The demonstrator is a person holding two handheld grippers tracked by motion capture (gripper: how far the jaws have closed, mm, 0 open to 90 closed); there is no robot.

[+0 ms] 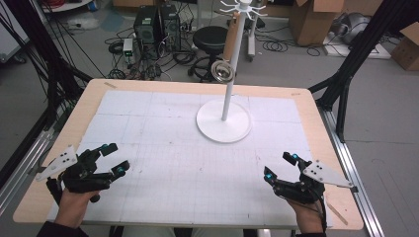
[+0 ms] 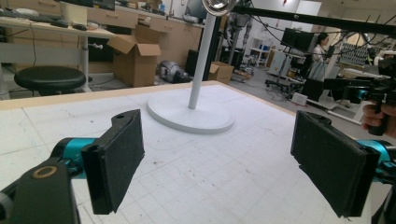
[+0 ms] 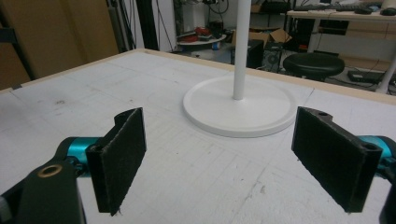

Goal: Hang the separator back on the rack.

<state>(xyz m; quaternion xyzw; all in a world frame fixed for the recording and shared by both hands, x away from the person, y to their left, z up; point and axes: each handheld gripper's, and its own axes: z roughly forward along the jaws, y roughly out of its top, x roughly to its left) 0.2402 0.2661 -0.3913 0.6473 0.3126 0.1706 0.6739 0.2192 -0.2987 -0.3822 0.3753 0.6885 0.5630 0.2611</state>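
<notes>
White stand: a tall pole on a round white base (image 1: 223, 129) stands on the far middle of the table (image 1: 316, 128), well apart from both grippers.
Ladle: a wood-handled metal ladle (image 1: 223, 70) hangs from one of the hooks (image 1: 243, 8) at the pole's top, its shiny bowl beside the pole about halfway down.
Left gripper: the left gripper (image 1: 114, 159) sits at the near left, jaws spread wide, holding nothing; its pads (image 2: 119, 158) frame bare mat.
Right gripper: the right gripper (image 1: 279, 166) sits at the near right, jaws likewise wide apart and empty; its pads (image 3: 120, 156) face the base.
Likely work: reaching the ladle, judging by how both point toward the stand.
Risk, tipping: the stand looks top-heavy; a sideways pull on the ladle, or a knock against the pole, could rock or topple it.
Risk, slipping: the rounded bowl is a poor grip; closing on it could let the ladle swing or drop off its hook.
Risk, snagging: lifting without clearing the hook could drag the stand.
</notes>
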